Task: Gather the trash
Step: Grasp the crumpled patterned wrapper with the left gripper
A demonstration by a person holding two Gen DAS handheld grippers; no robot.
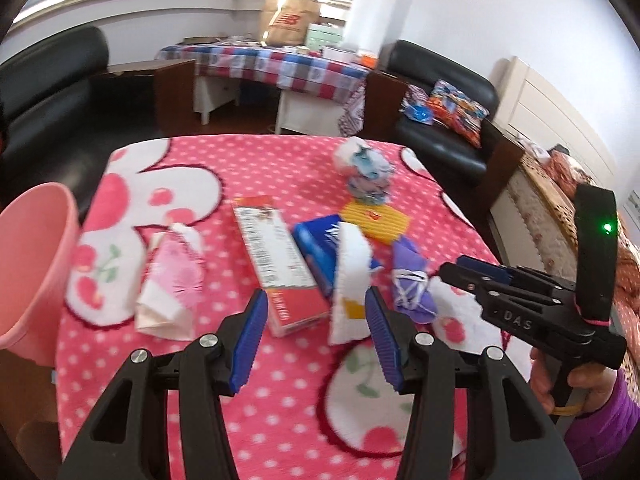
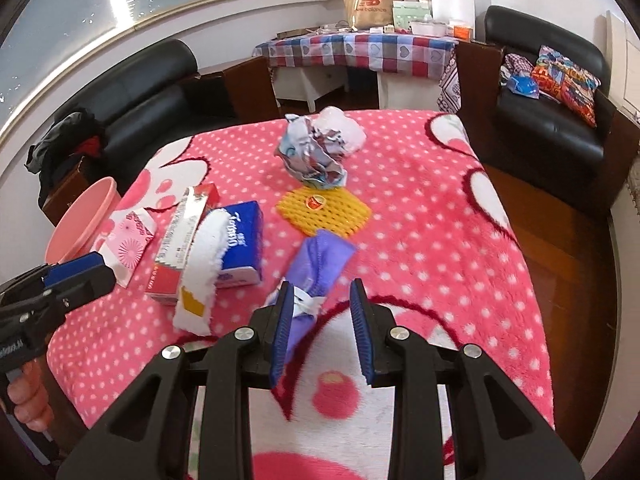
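Trash lies on a pink dotted blanket (image 1: 280, 164): a red and white box (image 1: 276, 264), a blue tissue pack (image 1: 316, 248), a white fluffy strip (image 1: 350, 280), a pink packet (image 1: 172, 280), a yellow foam net (image 1: 376, 218), a purple wrapper (image 1: 410, 282) and crumpled paper (image 1: 366, 174). My left gripper (image 1: 316, 308) is open and empty, just in front of the box and strip. My right gripper (image 2: 320, 304) is open, its left finger (image 2: 280, 320) beside the purple wrapper (image 2: 320, 264). A pink bin (image 1: 36, 264) stands at the left edge.
Black sofas (image 2: 144, 100) flank the table. A checkered table (image 2: 360, 50) with a paper bag (image 2: 370, 0) stands at the back. The right gripper shows in the left wrist view (image 1: 452, 270). Wooden floor (image 2: 568, 264) lies to the right.
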